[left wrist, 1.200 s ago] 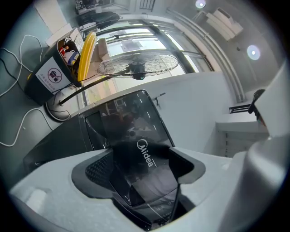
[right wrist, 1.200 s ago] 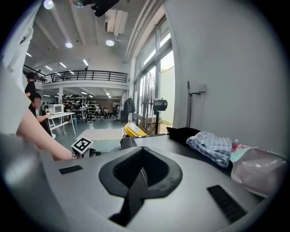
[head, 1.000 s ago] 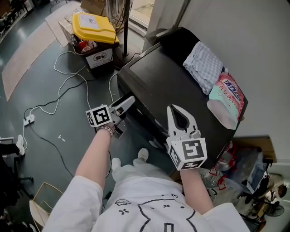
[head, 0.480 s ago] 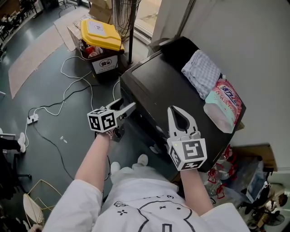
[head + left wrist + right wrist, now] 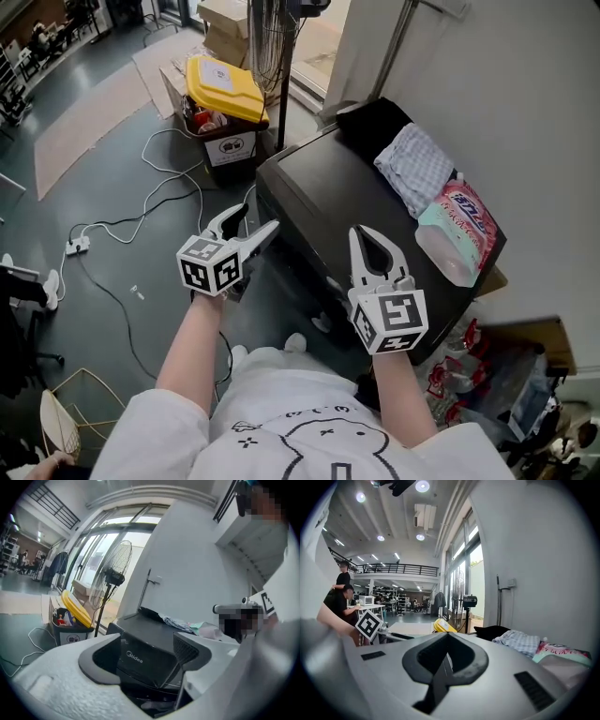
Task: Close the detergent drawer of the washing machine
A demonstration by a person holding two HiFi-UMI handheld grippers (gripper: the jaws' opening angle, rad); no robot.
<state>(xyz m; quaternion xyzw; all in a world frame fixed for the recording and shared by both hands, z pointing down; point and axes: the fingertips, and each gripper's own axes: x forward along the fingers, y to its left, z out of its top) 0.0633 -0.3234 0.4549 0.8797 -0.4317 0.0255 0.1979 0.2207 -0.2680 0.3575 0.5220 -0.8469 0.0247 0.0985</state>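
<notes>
One washing machine [image 5: 349, 187], front toward left tongs [image 5: 253, 219]

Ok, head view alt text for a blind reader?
A person holds two claws at a black washing machine: left claw open by its front corner, right claw shut over its front edge. A checked cloth and pink pouch lie on top.
</notes>
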